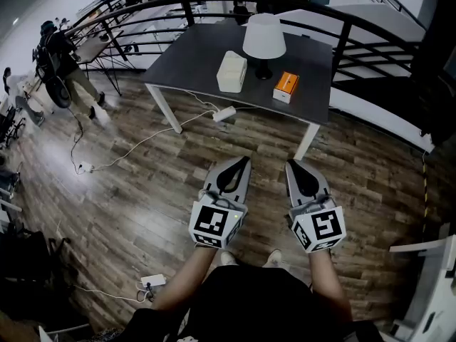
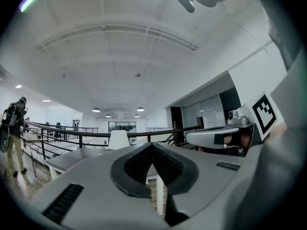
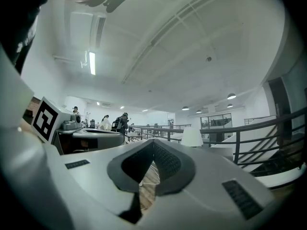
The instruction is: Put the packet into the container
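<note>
You are standing well apart from the worktop (image 1: 192, 52), holding both tools low in front of you over the wooden floor. The left hand-held gripper (image 1: 242, 164) is keeping its jaws pressed together with nothing between them. The right hand-held gripper (image 1: 293, 165) is the same, closed and empty. The packet (image 1: 286, 85), the orange one, is lying on the worktop near its front edge, just beside the lamp (image 1: 263, 38). The container (image 1: 231, 71) is standing on the other side of the lamp base, near the packet but not touching it.

Nothing of the task is done yet, I think, and several things could be going wrong from here. A cable (image 1: 153, 137) and a socket block (image 1: 224, 112) are lying on the floor by the worktop leg, so your foot could be catching them while you are approaching. If you are reaching with closed jaws, you will be pushing the packet instead of taking it, perhaps over the edge. The lamp is so close that a wide swing could be tipping it. I cannot tell if the container's top is open.
</note>
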`<state>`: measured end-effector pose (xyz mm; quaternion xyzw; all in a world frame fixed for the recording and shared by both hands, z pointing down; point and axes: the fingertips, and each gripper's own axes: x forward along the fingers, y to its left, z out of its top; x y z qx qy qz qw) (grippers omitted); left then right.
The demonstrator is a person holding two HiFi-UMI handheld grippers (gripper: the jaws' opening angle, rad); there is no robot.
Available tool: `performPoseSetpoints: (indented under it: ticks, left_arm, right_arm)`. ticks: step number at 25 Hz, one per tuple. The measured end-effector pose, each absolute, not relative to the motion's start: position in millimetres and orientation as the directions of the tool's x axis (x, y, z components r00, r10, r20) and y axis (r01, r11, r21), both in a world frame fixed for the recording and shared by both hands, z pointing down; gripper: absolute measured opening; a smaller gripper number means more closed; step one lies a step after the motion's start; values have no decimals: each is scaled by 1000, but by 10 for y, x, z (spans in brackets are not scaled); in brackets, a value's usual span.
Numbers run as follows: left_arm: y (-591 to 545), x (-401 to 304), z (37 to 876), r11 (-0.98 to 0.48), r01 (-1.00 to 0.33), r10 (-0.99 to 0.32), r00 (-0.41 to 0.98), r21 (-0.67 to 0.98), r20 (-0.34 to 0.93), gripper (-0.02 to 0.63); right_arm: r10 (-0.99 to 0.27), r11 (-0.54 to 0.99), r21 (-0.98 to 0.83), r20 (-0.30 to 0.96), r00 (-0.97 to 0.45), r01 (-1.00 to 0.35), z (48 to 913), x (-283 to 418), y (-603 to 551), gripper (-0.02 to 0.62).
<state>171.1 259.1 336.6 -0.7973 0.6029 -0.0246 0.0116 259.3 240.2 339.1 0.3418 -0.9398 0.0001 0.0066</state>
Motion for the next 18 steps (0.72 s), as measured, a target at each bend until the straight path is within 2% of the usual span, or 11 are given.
performPoseSetpoints:
  ticks: [18]
  left_arm:
    - [2586,1851,3376,-270,-962,-963,268,-50,32,8]
  right_arm:
    - [-636,771,10,12,-771,-636,3387,2725,2386,5]
